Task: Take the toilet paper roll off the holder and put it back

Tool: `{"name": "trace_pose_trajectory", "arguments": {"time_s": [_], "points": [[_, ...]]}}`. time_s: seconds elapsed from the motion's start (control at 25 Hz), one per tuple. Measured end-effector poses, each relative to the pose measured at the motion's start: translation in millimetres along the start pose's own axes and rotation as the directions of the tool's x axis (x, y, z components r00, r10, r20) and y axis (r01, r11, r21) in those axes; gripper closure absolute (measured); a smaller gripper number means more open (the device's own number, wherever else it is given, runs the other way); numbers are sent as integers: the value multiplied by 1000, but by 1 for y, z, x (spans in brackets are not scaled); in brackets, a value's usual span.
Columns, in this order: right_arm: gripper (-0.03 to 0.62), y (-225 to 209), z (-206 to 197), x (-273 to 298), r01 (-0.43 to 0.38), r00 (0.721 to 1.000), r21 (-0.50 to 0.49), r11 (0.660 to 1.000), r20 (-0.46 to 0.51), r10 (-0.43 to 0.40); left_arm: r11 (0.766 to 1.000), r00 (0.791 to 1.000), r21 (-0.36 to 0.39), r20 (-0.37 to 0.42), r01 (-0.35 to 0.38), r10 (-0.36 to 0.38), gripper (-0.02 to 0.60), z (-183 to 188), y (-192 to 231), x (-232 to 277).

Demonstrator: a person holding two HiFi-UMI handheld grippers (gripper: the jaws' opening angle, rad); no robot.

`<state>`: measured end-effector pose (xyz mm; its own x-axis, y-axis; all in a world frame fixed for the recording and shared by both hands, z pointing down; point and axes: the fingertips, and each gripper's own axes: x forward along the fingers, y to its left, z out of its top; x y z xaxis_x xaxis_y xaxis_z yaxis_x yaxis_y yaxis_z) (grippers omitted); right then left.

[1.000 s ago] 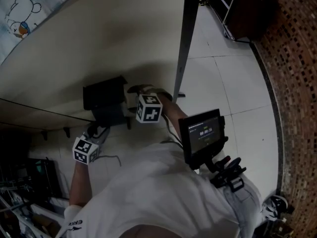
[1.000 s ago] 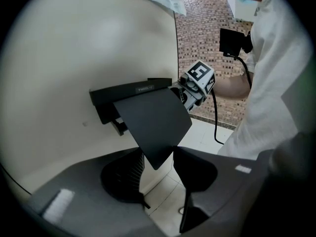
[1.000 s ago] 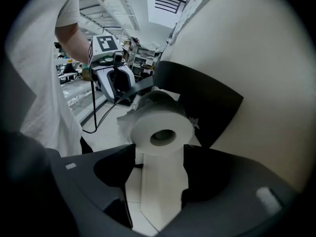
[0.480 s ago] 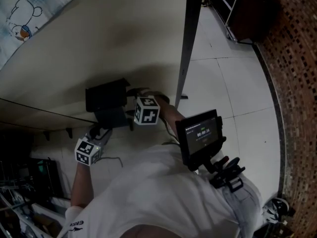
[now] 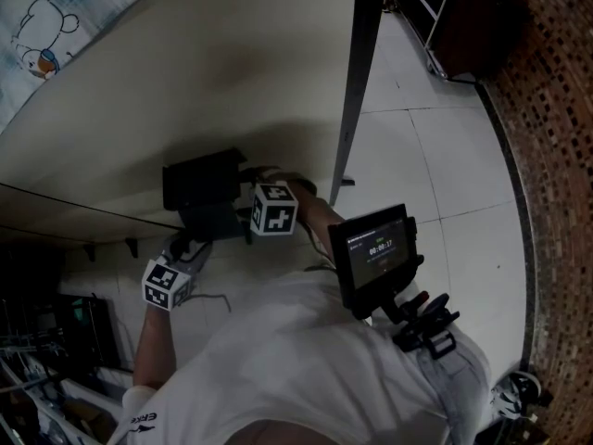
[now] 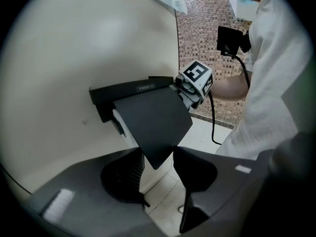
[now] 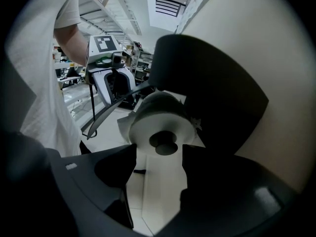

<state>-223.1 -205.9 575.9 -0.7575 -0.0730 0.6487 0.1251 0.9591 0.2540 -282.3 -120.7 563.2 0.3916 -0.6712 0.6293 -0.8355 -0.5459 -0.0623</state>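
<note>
— Two grippers at the holder (image 6: 129, 89) on the wall (image 6: 69, 53). Where's the roll?

— The roll (image 7: 144, 128) sits on its spindle (image 7: 166, 143) under the black flap (image 6: 153, 125). Its long axis points straight at the right gripper (image 7: 159, 154), which is the nearer one. The jaws are spread, and a tail of paper (image 7: 158, 191) hangs between them.

— And the left gripper (image 6: 158, 164)?

— It's released too, with only the flap's lower corner dipping between the jaws. I'd judge the roll has to slide off toward the right gripper.

— What's hidden?

— The flap covers most of the roll from the left. The head view is too dark to show it.
</note>
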Motion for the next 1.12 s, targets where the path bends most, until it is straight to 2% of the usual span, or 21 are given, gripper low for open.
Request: {"name": "trace_pose_trajectory", "arguments": {"time_s": [0.36, 0.56, 0.8, 1.12], "points": [[286, -1, -2, 0, 5, 1000, 3, 1000, -5, -5, 1000, 1000, 3, 4, -1, 1, 397, 1, -1, 2], [309, -14, -6, -7, 62, 998, 59, 996, 15, -63, 999, 1000, -25, 4, -22, 22, 408, -10, 10, 12], [326, -27, -17, -29, 135, 990, 131, 982, 19, -138, 997, 997, -19, 14, -71, 72, 436, -8, 21, 24], [345, -23, -24, -51, 165, 984, 209, 964, 39, -176, 987, 986, -5, 45, -159, 159, 449, -4, 32, 37]]}}
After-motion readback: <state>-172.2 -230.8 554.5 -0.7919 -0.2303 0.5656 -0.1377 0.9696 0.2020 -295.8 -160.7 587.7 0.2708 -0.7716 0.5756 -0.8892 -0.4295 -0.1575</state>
